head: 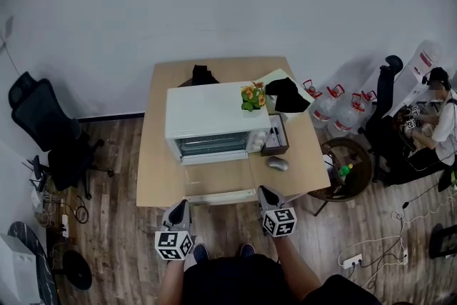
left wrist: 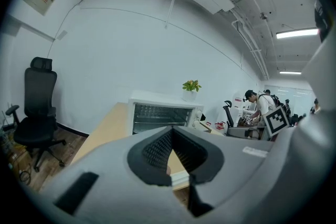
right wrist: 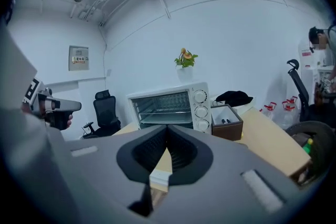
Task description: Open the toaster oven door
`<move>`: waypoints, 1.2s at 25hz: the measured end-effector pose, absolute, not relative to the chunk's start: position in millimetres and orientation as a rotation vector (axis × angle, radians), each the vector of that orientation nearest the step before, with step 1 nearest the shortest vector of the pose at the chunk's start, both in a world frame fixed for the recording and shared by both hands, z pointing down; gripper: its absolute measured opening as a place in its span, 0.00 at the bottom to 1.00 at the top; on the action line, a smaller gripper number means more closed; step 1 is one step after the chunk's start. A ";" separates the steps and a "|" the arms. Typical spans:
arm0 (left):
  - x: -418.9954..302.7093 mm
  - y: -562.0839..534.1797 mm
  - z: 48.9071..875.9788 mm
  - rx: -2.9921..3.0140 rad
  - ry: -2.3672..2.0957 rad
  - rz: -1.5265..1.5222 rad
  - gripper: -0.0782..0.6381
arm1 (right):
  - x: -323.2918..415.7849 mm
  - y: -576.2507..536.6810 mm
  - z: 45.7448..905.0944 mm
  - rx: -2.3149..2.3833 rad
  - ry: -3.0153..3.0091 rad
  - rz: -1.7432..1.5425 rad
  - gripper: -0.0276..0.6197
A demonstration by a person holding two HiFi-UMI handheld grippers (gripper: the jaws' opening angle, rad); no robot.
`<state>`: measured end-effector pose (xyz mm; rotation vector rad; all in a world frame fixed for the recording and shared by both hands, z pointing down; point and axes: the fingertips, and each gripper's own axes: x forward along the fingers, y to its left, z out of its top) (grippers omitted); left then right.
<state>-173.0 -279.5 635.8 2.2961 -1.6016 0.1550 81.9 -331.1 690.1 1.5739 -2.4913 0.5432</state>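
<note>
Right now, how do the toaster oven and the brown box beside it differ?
The toaster oven is white, the box brown. The oven is far larger than the box. The oven's top is closed and carries a potted plant; the box is open-topped. Both stand on the table, side by side.

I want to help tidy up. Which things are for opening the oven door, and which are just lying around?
For the job: toaster oven, left gripper, right gripper.
Just lying about: plant, mouse, brown box, black cloth.
</note>
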 end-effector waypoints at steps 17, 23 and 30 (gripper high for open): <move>-174.5 -277.3 638.0 2.290 -1.610 0.160 0.10 | 77.2 -318.3 675.8 1.597 -2.512 0.516 0.06; -174.6 -273.6 634.7 2.316 -1.632 0.192 0.10 | 76.4 -313.5 676.6 1.598 -2.505 0.509 0.06; -174.1 -268.2 639.0 2.348 -1.665 0.267 0.10 | 71.5 -303.2 663.5 1.591 -2.531 0.441 0.06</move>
